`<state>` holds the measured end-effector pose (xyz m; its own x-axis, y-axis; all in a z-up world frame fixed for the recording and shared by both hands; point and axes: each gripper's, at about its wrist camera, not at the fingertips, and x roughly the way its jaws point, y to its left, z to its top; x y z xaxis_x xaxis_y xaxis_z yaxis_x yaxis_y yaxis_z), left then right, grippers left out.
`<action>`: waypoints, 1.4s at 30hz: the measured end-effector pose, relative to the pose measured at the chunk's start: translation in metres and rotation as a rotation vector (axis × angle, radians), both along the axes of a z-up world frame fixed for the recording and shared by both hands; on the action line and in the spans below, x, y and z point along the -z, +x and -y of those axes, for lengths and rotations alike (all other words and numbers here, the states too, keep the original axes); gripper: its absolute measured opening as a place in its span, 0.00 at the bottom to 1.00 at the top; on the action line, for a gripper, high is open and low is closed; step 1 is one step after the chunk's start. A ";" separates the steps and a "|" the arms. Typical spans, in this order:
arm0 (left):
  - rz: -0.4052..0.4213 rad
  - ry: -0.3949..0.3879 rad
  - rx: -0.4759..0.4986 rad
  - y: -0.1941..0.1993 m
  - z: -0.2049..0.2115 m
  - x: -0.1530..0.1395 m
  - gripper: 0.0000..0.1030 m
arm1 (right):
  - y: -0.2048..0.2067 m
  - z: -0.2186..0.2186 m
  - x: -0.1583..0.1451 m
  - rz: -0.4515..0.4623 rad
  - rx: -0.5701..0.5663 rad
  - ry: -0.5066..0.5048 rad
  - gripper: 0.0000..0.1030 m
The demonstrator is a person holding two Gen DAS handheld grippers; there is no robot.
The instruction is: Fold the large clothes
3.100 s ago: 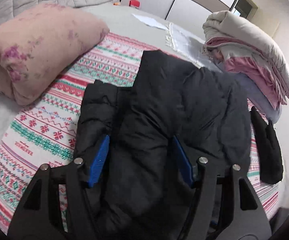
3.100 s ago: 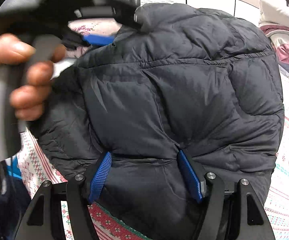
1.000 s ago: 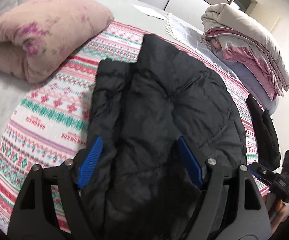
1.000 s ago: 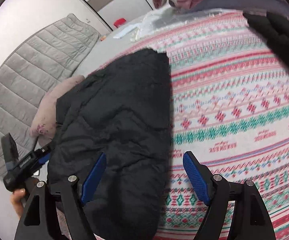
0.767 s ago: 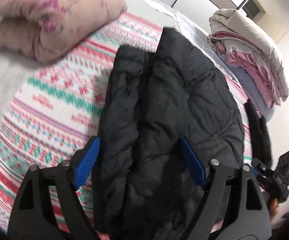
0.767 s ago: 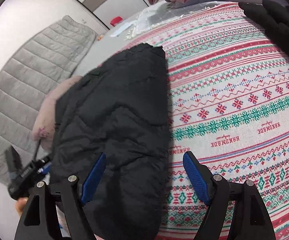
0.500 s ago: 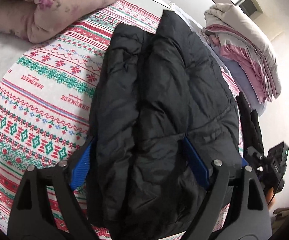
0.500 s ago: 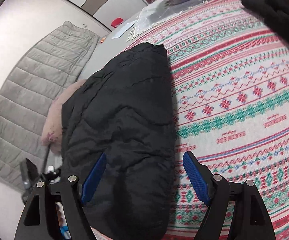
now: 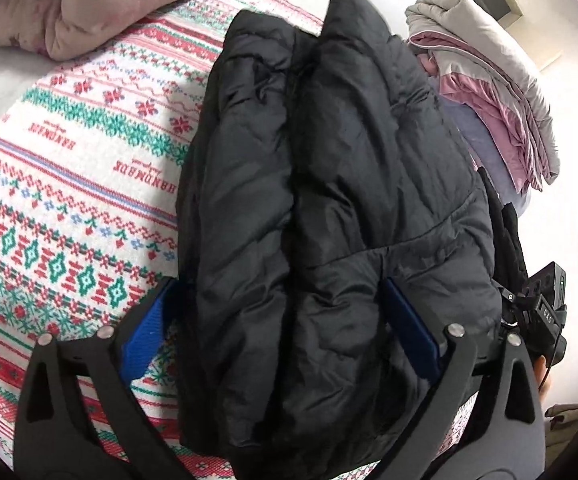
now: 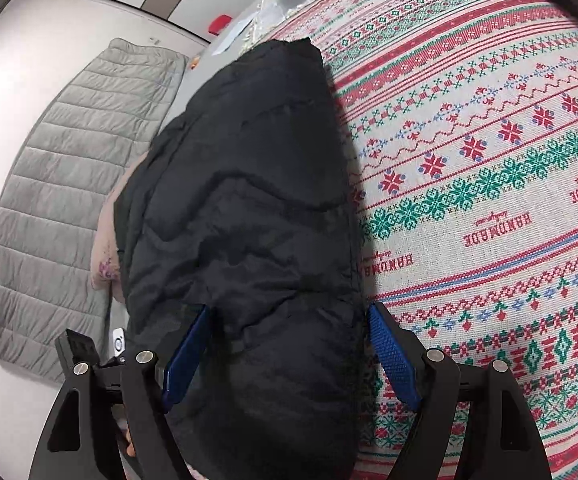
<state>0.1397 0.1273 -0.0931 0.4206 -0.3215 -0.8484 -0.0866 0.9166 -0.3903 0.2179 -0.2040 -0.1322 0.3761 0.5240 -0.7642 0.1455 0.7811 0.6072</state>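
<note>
A black puffer jacket (image 9: 329, 184) lies folded lengthwise on a patterned blanket (image 9: 69, 184) on the bed. My left gripper (image 9: 275, 286) hangs over the jacket's near end, and its jaws are opening. Its left pad (image 9: 145, 336) stands over the blanket beside the jacket, and the right pad (image 9: 409, 328) rests over the fabric without pinching. In the right wrist view the jacket (image 10: 241, 200) runs away from me. My right gripper (image 10: 289, 310) straddles its near end, open, with the padding bulging between the blue pads (image 10: 393, 360).
A pink floral pillow (image 9: 89, 4) lies at the far left. Folded bedding (image 9: 489, 72) is stacked at the far right, with a dark garment (image 9: 509, 232) below it. A grey quilted headboard (image 10: 69, 184) stands against the wall. Open blanket (image 10: 489, 200) stretches right of the jacket.
Both grippers have sunk closer to the jacket's near end, so it fills more of each view. The left jaws have spread wider. The right gripper has rolled a little.
</note>
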 end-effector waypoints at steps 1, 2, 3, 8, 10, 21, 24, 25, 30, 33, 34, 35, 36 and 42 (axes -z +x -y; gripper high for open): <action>-0.004 -0.008 -0.002 0.000 -0.001 0.002 0.97 | 0.000 -0.002 0.000 -0.001 -0.002 -0.001 0.78; -0.023 -0.032 -0.006 0.001 -0.003 0.006 0.97 | 0.000 -0.003 0.001 -0.001 -0.003 -0.003 0.78; -0.038 -0.064 -0.012 0.001 -0.006 0.010 0.97 | 0.000 -0.005 0.001 -0.001 -0.006 -0.007 0.78; -0.035 -0.085 -0.012 0.000 -0.009 0.013 0.97 | 0.004 -0.008 0.009 -0.018 0.000 0.025 0.79; -0.033 -0.095 -0.009 0.001 -0.007 0.013 0.97 | 0.005 -0.009 0.012 -0.025 0.009 0.046 0.79; -0.023 -0.132 -0.036 0.003 0.007 0.015 0.92 | 0.005 -0.024 0.011 -0.012 0.010 0.021 0.80; -0.025 -0.138 -0.038 0.005 0.010 0.017 0.94 | 0.005 -0.027 0.010 -0.007 0.009 0.008 0.80; -0.025 -0.140 -0.042 0.005 0.010 0.017 0.94 | 0.006 -0.030 0.010 -0.005 0.010 0.003 0.80; -0.027 -0.149 -0.049 0.008 0.012 0.018 0.95 | 0.005 -0.043 0.005 0.012 0.007 -0.015 0.79; -0.027 -0.158 -0.051 0.009 0.011 0.019 0.96 | 0.005 -0.048 0.005 0.008 0.015 -0.005 0.79; -0.026 -0.157 -0.051 0.009 0.010 0.019 0.96 | 0.005 -0.049 0.005 0.006 0.018 -0.002 0.79; -0.024 -0.151 -0.049 0.009 0.010 0.019 0.96 | 0.005 -0.049 0.005 0.007 0.018 -0.005 0.79; -0.021 -0.144 -0.047 0.009 0.010 0.019 0.96 | 0.003 -0.044 0.006 0.008 0.016 -0.006 0.79; 0.024 -0.143 -0.036 0.007 0.021 0.009 0.59 | -0.002 -0.050 -0.006 0.066 0.005 -0.063 0.54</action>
